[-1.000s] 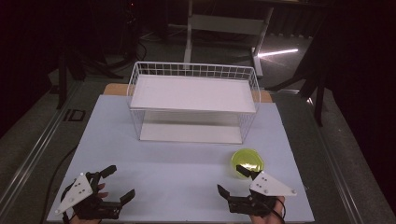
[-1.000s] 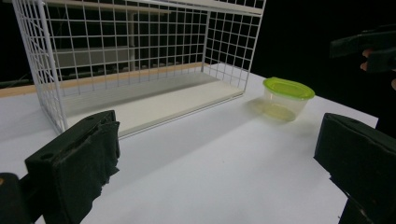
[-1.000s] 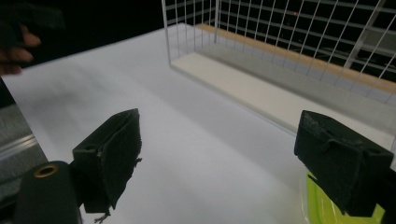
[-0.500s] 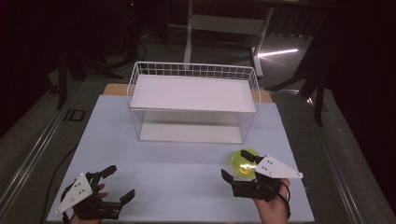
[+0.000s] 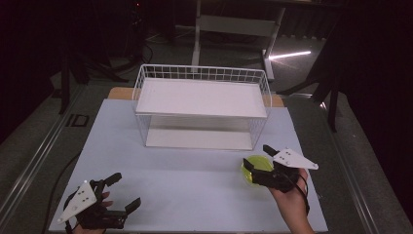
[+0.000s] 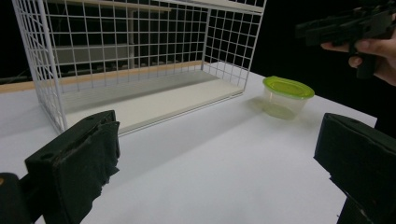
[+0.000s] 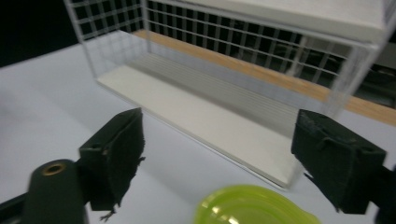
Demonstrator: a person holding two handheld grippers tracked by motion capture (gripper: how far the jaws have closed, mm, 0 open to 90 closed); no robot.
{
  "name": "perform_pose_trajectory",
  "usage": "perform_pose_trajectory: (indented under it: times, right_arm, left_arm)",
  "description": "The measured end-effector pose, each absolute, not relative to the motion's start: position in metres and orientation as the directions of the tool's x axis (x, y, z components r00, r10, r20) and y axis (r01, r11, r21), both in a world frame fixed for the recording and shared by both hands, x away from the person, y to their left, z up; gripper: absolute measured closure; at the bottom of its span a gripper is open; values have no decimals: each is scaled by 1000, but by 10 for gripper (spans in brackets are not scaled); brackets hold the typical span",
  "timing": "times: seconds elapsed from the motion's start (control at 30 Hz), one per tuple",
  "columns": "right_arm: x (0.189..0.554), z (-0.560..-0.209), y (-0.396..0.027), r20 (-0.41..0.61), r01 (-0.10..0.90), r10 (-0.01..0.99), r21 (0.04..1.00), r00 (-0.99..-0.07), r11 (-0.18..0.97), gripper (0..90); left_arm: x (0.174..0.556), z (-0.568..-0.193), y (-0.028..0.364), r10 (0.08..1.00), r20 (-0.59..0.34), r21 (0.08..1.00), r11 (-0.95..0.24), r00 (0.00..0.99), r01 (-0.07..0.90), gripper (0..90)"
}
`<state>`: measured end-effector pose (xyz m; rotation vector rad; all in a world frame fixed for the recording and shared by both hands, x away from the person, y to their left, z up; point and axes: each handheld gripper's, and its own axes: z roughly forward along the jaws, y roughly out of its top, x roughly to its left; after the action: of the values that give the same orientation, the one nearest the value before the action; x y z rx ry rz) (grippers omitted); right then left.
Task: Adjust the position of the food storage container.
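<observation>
Since the earlier frame my right gripper (image 5: 258, 160) has slid forward across the table from its near edge and now hangs over the small clear plastic tub with the lime-green lid (image 5: 256, 169), which hasn't budged — it sits on the white tabletop (image 5: 195, 180) just off the right front corner of the white wire two-shelf rack (image 5: 202, 109). My jaws stand wide and have just eased in a touch, with nothing pinched between them; in the right gripper view the lid (image 7: 250, 205) lies low between the two pads. To take it cleanly I'd drop until the pads straddle the rim, centre the tub, then close gently — the thin wall will likely flex. My left gripper (image 5: 124, 190) rests at the near left, jaws wide and empty, well apart from the tub.
</observation>
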<state>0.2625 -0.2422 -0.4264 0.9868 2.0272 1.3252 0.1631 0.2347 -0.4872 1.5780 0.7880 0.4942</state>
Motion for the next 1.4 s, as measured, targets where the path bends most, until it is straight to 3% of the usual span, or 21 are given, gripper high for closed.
perform_pose_trajectory:
  times: [0.53, 0.7, 0.97, 1.4]
  right_arm:
    - [291, -462, -292, -44, 412, 893, 876, -448, 250, 360]
    - [293, -475, -304, -92, 437, 911, 855, -403, 280, 502]
    - [291, -491, -323, -39, 524, 929, 817, -367, 242, 885]
    - [276, -521, -317, -26, 605, 901, 733, -433, 312, 900]
  left_arm:
    - [163, -487, 235, 728, -121, 979, -26, 675, 203, 10]
    - [163, -487, 235, 729, -123, 979, -21, 673, 201, 10]
    - [162, -486, 234, 729, -126, 979, -19, 673, 205, 10]
    - [160, -484, 233, 732, -115, 980, -26, 672, 195, 10]
